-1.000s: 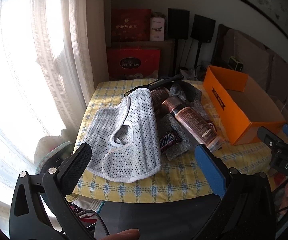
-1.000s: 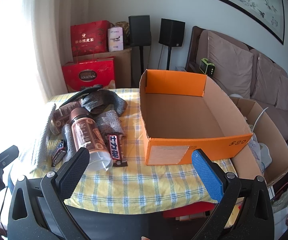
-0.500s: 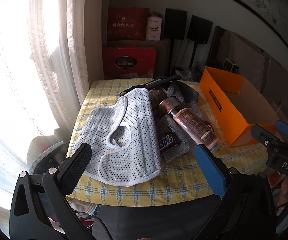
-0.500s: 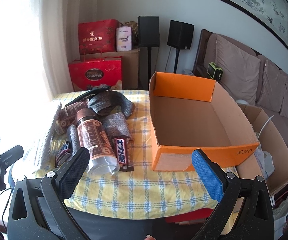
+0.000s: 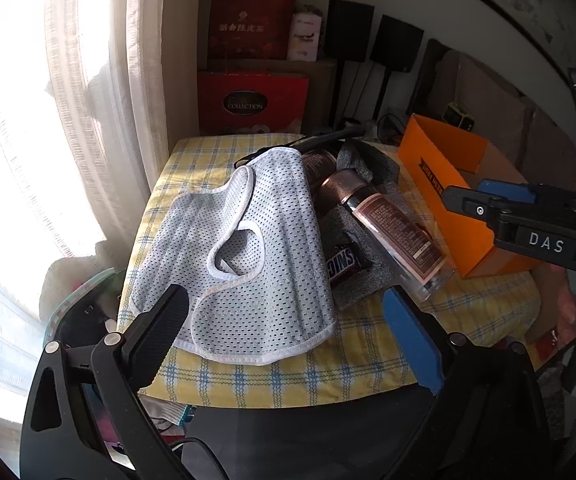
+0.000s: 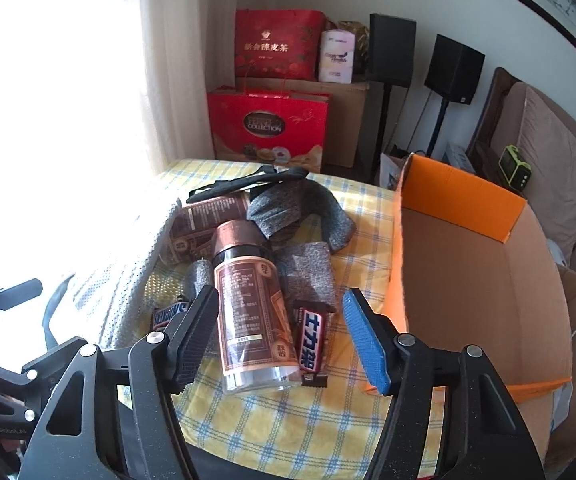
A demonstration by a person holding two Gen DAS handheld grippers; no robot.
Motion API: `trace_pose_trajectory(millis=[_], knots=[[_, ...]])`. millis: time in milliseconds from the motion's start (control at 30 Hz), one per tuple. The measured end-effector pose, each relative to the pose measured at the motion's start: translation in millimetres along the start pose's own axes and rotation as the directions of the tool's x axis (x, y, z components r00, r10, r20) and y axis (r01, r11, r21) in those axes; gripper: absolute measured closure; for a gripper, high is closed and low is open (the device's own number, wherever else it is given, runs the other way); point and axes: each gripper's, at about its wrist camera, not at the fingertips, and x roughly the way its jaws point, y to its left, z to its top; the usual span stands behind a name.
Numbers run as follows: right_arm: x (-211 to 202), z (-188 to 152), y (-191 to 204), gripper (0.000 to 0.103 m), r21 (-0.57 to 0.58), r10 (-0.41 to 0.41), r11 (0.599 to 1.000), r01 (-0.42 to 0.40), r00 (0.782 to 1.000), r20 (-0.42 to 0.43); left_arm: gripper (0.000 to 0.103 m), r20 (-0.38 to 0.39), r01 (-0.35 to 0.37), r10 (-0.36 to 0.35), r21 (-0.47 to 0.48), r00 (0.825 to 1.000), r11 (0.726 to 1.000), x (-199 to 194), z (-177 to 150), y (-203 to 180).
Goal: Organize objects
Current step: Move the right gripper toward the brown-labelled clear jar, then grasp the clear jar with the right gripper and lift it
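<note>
Right gripper (image 6: 279, 336) is closing its empty jaws around the jar (image 6: 247, 304) lying beside the orange box (image 6: 468, 280), left gripper (image 5: 283, 320) narrowing over the mesh cloth (image 5: 247, 248), so honestly that round jar could roll away or drag the candy bar (image 6: 312, 340) along.

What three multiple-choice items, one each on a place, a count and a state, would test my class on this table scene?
1. Where does the orange box stand relative to the jar?
A. to its right
B. to its left
C. on top of it

2. How many Snickers bars lie on the tablecloth?
A. one
B. two
C. four

3. What does the orange box hold?
A. the jar
B. nothing visible
C. the mesh garment

Answers:
1 A, since in the right wrist view the box sits right of the lying jar.
2 B, as one bar lies right of the jar and another left.
3 B, because only its bare cardboard floor shows.
</note>
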Motion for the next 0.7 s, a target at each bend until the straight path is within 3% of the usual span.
trace_pose_trajectory(millis=[100, 300, 467, 700], knots=[[23, 4, 1, 0.046, -0.008, 0.034, 0.999, -0.035, 0.998, -0.05, 0.014, -0.008, 0.015, -0.015, 0.007, 1.0, 1.0, 3, -1, 2], [62, 6, -2, 0.047, 0.023, 0.129, 0.992, -0.127, 0.979, -0.157, 0.019, -0.014, 0.091, -0.09, 0.057, 0.996, 0.994, 6, -5, -5], [79, 4, -1, 0.047, 0.03, 0.155, 0.988, -0.152, 0.965, -0.212, 0.033, -0.048, 0.199, -0.195, 0.081, 0.98, 0.977, 14, -6, -14], [86, 2, 10, 0.04, -0.019, 0.127, 0.99, -0.136, 0.959, -0.255, 0.046, -0.096, 0.266, -0.252, 0.183, 0.963, 0.946, 33, 6, -37]])
